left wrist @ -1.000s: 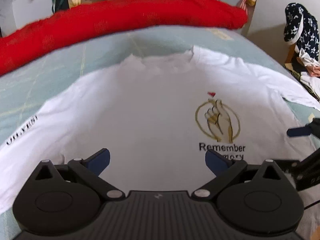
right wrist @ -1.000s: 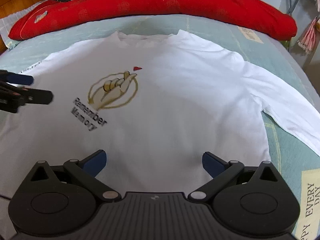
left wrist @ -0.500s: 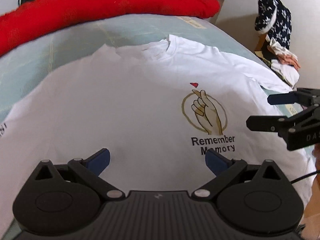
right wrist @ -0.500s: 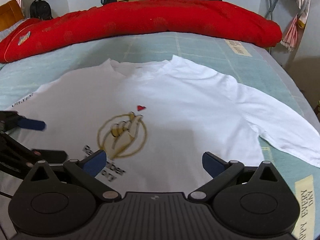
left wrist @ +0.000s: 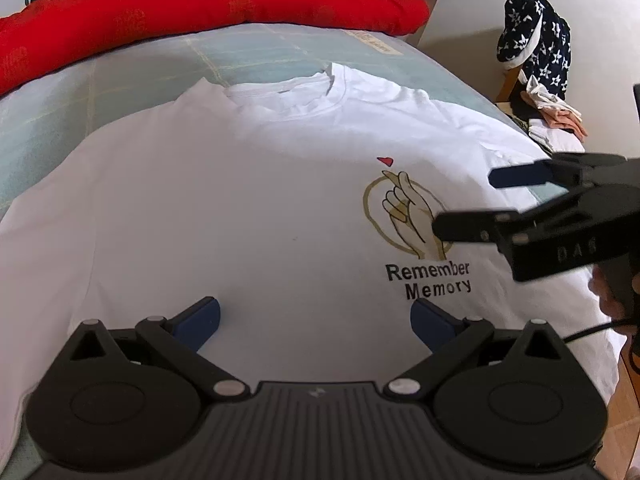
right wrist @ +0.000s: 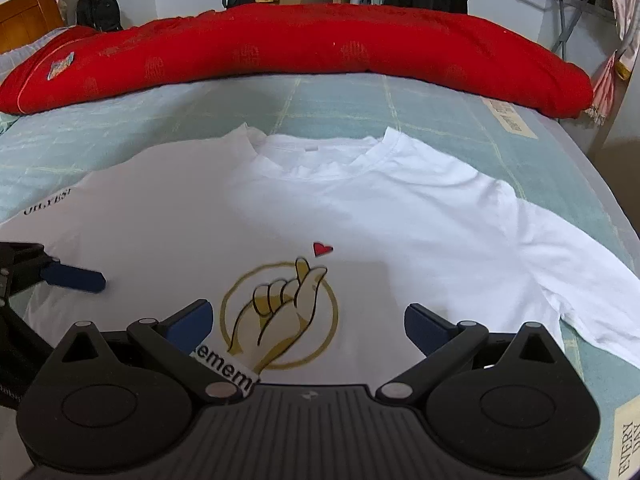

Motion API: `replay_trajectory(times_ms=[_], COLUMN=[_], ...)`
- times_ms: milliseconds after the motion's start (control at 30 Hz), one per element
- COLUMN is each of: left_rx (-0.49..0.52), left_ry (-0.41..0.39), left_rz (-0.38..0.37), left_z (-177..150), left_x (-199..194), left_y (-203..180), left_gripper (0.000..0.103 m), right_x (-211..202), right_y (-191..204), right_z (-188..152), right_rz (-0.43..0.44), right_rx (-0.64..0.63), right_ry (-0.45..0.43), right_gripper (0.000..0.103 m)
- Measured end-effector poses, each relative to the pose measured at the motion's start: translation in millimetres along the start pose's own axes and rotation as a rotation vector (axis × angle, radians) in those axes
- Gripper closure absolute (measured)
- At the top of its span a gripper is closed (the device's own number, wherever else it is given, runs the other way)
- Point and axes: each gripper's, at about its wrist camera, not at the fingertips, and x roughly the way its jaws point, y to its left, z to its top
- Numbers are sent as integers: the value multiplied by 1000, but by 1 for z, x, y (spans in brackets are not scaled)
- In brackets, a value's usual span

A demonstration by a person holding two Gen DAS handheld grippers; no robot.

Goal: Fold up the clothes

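Both grippers, left gripper [left wrist: 314, 318] and right gripper [right wrist: 306, 322], are drawing nearer together over the flat white printed T-shirt [right wrist: 360, 216], fingers spread, grasping nothing; folding not begun

The white T-shirt [right wrist: 400, 216] is smooth, matt cloth with a flat printed emblem [right wrist: 280, 316]. Under it the pale green bedsheet [right wrist: 340, 108] looks soft, woven and checked. The red quilt [right wrist: 320, 44] at top is plush cloth. Both grippers are matt black plastic, ribbed at the bottom edge.

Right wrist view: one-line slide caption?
Open right gripper above flat white printed T-shirt on green bed.
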Motion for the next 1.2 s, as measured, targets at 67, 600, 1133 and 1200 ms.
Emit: replay_trajectory(times_ms=[67,600,1133,1200], left_rx=[9,42,-80,-92], left_ry=[4,23,4,-24], left_rz=[7,82,101,91], left_z=[0,-14,-29,-22], left_x=[3,-22,-51,-55], left_y=[-1,5,39,40], left_gripper=[3,3,4,3], right_x=[-1,-27,-5,-5], right_y=[-1,-18,-16,-17], right_z=[-8,-50,-49,-46], right_rz=[-10,-111,-69,-64], right_rx=[9,95,99,99], right_ry=[16,93,225,228], right_gripper=[0,0,0,0])
